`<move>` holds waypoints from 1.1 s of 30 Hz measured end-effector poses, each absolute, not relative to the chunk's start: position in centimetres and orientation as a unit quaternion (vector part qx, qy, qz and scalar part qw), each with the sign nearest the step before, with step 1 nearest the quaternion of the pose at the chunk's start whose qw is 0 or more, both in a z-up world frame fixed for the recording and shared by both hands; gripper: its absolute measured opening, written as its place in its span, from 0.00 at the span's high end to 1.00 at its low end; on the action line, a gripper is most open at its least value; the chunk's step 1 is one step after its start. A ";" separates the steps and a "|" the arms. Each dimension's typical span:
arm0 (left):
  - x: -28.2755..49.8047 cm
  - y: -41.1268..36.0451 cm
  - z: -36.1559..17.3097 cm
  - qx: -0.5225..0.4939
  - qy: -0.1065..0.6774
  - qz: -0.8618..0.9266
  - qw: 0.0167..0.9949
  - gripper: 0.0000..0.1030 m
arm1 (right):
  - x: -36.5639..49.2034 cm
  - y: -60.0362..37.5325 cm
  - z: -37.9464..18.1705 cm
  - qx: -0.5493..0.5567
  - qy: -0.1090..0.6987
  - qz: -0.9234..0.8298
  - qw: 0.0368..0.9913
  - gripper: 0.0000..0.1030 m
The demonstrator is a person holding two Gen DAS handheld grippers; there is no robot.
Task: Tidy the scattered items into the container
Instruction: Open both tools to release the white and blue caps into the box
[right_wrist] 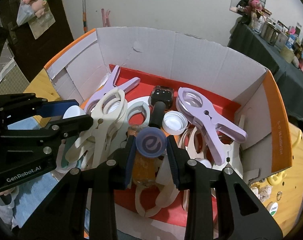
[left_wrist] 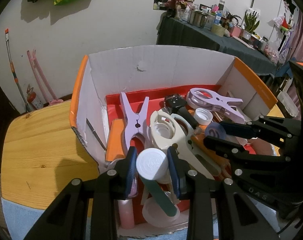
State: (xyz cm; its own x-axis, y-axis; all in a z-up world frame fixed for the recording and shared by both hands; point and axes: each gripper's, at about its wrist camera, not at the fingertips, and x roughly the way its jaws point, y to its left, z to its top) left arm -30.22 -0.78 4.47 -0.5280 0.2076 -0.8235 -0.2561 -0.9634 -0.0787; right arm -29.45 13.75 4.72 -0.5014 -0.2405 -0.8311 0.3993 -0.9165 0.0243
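An orange and white cardboard box (left_wrist: 151,68) (right_wrist: 171,48) with a red floor holds purple clips (left_wrist: 132,118) (right_wrist: 209,116), cream clips (left_wrist: 167,132) (right_wrist: 103,120), a white cap (right_wrist: 174,123) and a dark bottle (right_wrist: 161,98). My left gripper (left_wrist: 152,166) is shut on a white-capped bottle (left_wrist: 151,164) over the box's near left part; it also shows in the right wrist view (right_wrist: 71,114). My right gripper (right_wrist: 151,146) is shut on a purple cap (right_wrist: 151,144) above the box's middle; it also shows in the left wrist view (left_wrist: 214,134).
The box stands on a wooden table (left_wrist: 37,146) with a blue cloth (left_wrist: 17,216) at the near edge. Yellow items (right_wrist: 275,178) lie on the table right of the box. A cluttered dark-clothed table (left_wrist: 211,38) stands behind.
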 end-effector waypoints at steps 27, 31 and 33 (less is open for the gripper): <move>-30.2 -0.9 4.4 -0.468 0.026 0.873 0.133 0.64 | -29.6 14.1 4.5 0.470 0.082 -0.860 0.178 0.55; -30.2 -0.9 4.4 -0.468 0.025 0.873 0.133 0.64 | -29.5 14.0 4.2 0.472 0.087 -0.859 0.177 0.52; -30.2 -0.9 4.4 -0.468 0.026 0.873 0.133 0.64 | -29.4 14.0 4.2 0.472 0.088 -0.859 0.178 0.52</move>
State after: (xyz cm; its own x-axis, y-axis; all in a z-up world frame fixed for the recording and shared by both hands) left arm -30.19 -0.88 4.42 -0.5256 0.2077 -0.8250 -0.2571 -0.9632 -0.0788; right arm -29.44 13.97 4.16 -0.4917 -0.2223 -0.8419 0.3881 -0.9215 0.0167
